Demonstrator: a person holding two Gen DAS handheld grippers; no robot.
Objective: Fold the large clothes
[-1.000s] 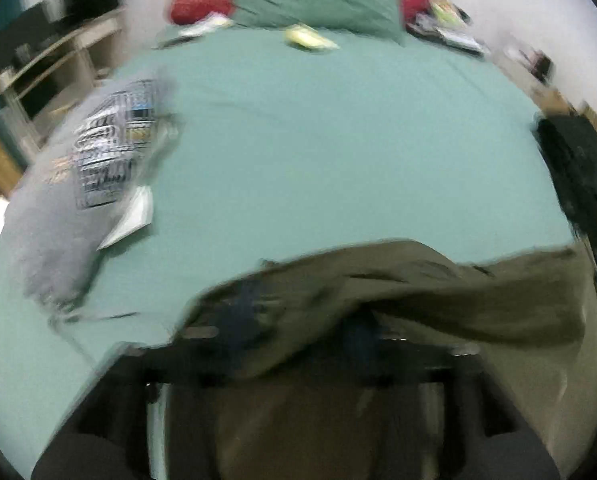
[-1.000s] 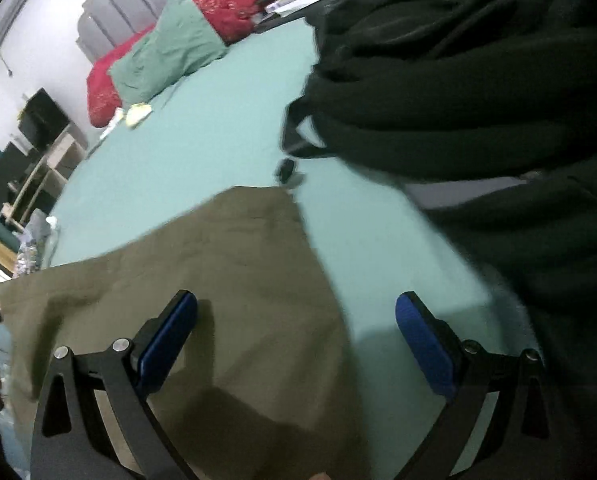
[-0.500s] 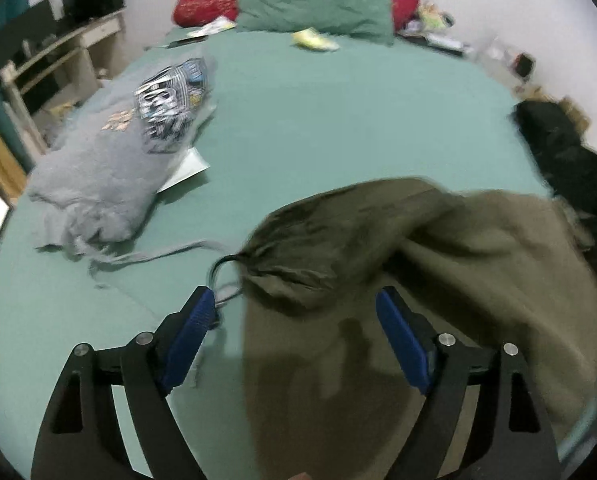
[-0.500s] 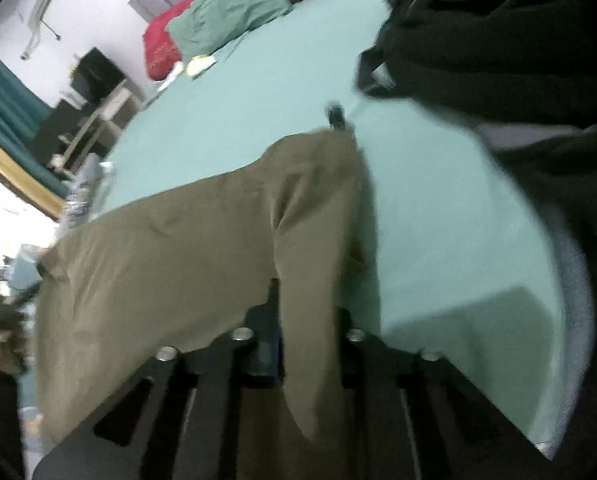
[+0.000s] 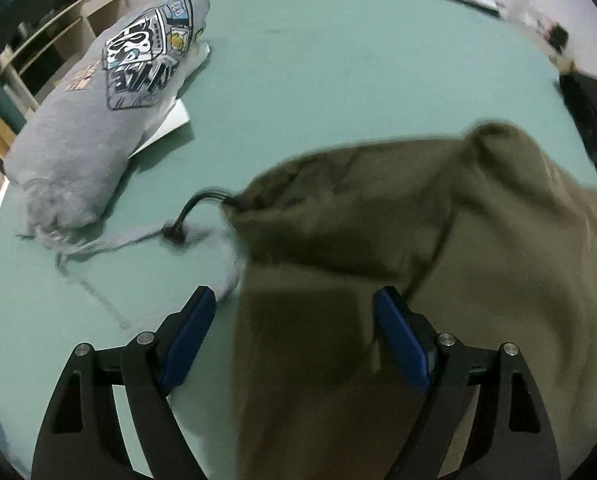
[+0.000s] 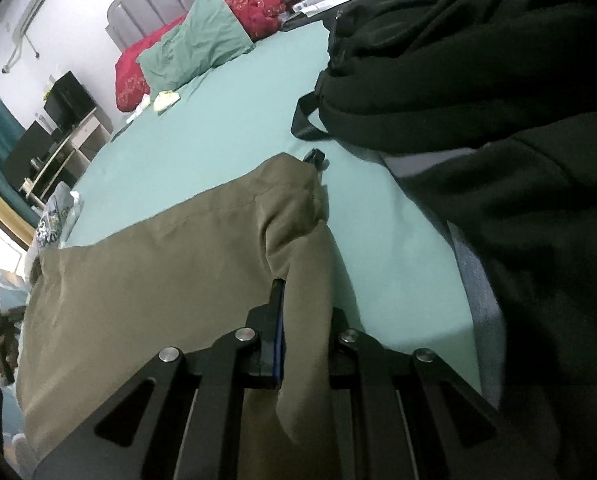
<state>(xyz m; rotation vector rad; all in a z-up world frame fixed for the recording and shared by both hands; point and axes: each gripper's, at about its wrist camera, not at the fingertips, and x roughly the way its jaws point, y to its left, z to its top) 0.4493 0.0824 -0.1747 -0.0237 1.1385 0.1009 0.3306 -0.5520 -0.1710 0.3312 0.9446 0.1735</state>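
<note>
An olive-green fabric garment with a black drawstring (image 5: 438, 240) lies crumpled on a bed covered in a teal sheet (image 5: 358, 72). The left hand-held gripper (image 5: 294, 332), black with blue pads, hovers just above the garment's near edge, its jaws spread wide with nothing pressed between them; the olive cloth fills the space ahead and to its right, smeared by motion blur. The drawstring's knotted end lies ahead and left of it, on loose grey threads. Further ahead and left sits a folded grey sweatshirt with a printed graphic (image 5: 106, 112) resting on a white sheet whose edge alone shows.

In the right wrist view, the right hand-held gripper (image 6: 298, 320) is clamped on a raised fold of the same olive garment (image 6: 158, 280); its jaws have just been closing, and the cloth hides one pad entirely. To its right a heap of black clothing (image 6: 478, 80) runs out of frame. Far ahead lie a teal pillow (image 6: 198, 44) and a red pillow (image 6: 134, 68) against a grey headboard. At the far left edge, something dark is too blurred to identify.
</note>
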